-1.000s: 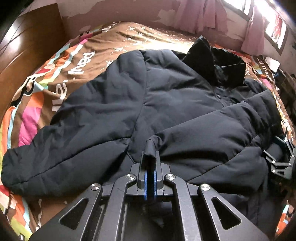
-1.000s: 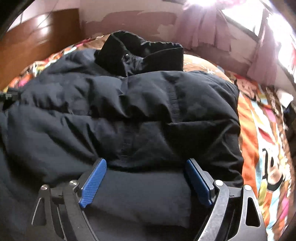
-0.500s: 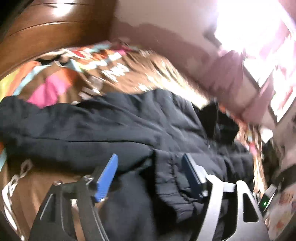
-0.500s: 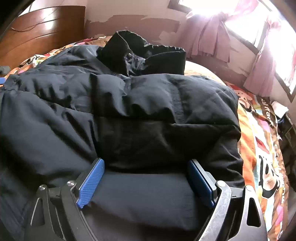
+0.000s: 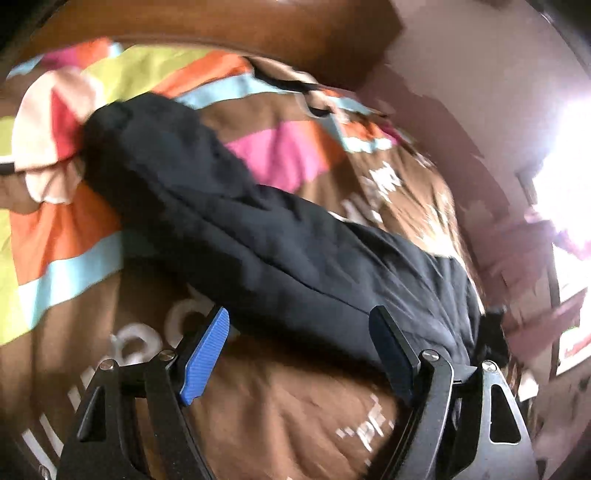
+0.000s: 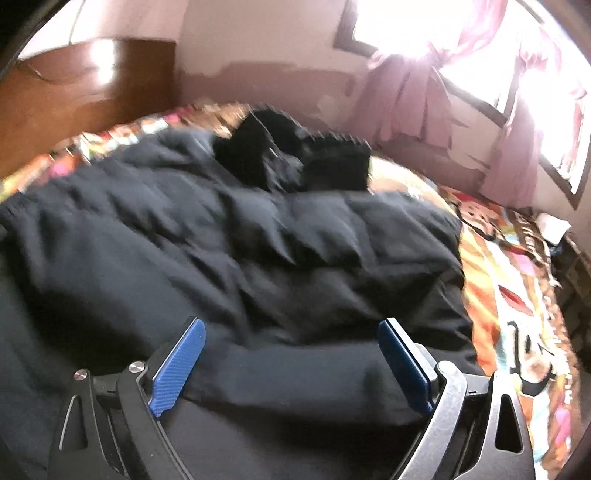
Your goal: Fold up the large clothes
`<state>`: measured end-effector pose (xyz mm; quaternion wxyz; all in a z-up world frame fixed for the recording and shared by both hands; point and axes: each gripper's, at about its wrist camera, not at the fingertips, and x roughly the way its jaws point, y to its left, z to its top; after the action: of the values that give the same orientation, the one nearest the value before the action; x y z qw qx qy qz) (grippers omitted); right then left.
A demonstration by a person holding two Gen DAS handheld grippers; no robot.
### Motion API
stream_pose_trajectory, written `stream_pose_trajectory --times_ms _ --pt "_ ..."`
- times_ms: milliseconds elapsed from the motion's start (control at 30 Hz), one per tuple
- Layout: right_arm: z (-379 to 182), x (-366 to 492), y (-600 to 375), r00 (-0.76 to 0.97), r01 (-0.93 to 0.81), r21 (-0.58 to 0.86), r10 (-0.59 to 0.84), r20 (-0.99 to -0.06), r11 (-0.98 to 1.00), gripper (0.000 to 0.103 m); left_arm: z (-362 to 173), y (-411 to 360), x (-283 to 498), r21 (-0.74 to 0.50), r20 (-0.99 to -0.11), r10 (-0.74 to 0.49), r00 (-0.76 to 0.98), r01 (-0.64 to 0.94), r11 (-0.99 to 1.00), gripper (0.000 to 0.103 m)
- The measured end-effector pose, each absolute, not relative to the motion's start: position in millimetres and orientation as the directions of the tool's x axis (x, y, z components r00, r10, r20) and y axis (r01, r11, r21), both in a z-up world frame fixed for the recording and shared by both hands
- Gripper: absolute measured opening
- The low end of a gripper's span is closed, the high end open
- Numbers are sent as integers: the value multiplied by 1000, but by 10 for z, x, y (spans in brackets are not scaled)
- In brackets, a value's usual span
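Black padded jacket (image 6: 258,251) lies spread across a bed covered by a brightly patterned bedspread (image 6: 509,295) in orange, pink, brown and blue. In the left wrist view, one sleeve (image 5: 207,206) stretches diagonally over the bedspread toward a wooden headboard (image 5: 221,26). The left gripper (image 5: 303,354) has its jaws spread wide and holds nothing; the sleeve's lower edge lies just beyond its blue-padded fingers (image 5: 207,354). In the right wrist view, the right gripper (image 6: 291,365) is also spread wide, empty, with jacket fabric lying between its fingers. The jacket's dark collar (image 6: 295,158) sits at the far end, near pink curtains (image 6: 406,96) and a bright window (image 6: 480,44).
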<state>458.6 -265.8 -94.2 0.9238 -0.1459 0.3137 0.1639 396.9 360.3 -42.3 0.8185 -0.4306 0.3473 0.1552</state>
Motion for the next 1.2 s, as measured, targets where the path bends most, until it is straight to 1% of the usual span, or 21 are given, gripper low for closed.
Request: stream_pose_trajectory --times_ms 200,300,367,400,433,467,500,567,667,833,1000,1133,1200 --pt "-605 4531 -1836 684 -561 -105 389 -617 821 95 -574 3967 3915 -661 -696 -21 718 -629 409 73" --pt "-553 4599 -1446 665 -588 -71 432 -609 806 95 -655 4119 3861 -662 -706 -7 708 -657 362 73" --pt "-562 4653 -1294 673 -579 -49 444 -591 814 95 -715 4201 3860 -649 -725 -5 689 -681 340 71" --pt "-587 4694 -1225 673 -574 -34 447 -589 818 95 -744 4231 3861 -645 -734 -11 679 -691 327 66" --pt "-626 4714 -1192 670 -569 -21 448 -591 822 95 -773 4252 3869 -652 -733 -26 680 -691 311 49" --pt "-676 4741 -1163 666 -557 -1 447 -598 830 95 -792 4263 3879 -661 -730 -43 682 -687 301 39" --pt "-737 4758 -1155 657 -544 26 444 -609 839 95 -796 4266 3886 -651 -740 -43 671 -700 295 36" --pt "-859 4806 -1157 628 -529 68 444 -639 846 95 -739 4251 3902 -639 -745 -28 667 -700 320 21" --pt "-983 4853 -1119 617 -521 64 428 -660 851 95 -548 4180 3955 -591 -750 37 661 -693 413 12" --pt "-1085 4874 -1034 609 -521 28 395 -688 853 98 -164 3969 4010 -494 -722 166 672 -668 557 6" --pt "-1172 4885 -1025 606 -520 24 388 -694 854 101 293 3726 3990 -480 -610 228 758 -584 655 5" --pt "-1150 4872 -1064 599 -528 48 411 -688 848 101 684 3439 4044 -414 -519 236 822 -483 772 4" --pt "-1110 4852 -1095 594 -536 60 427 -682 842 101 879 3216 4075 -358 -468 221 856 -412 838 4"
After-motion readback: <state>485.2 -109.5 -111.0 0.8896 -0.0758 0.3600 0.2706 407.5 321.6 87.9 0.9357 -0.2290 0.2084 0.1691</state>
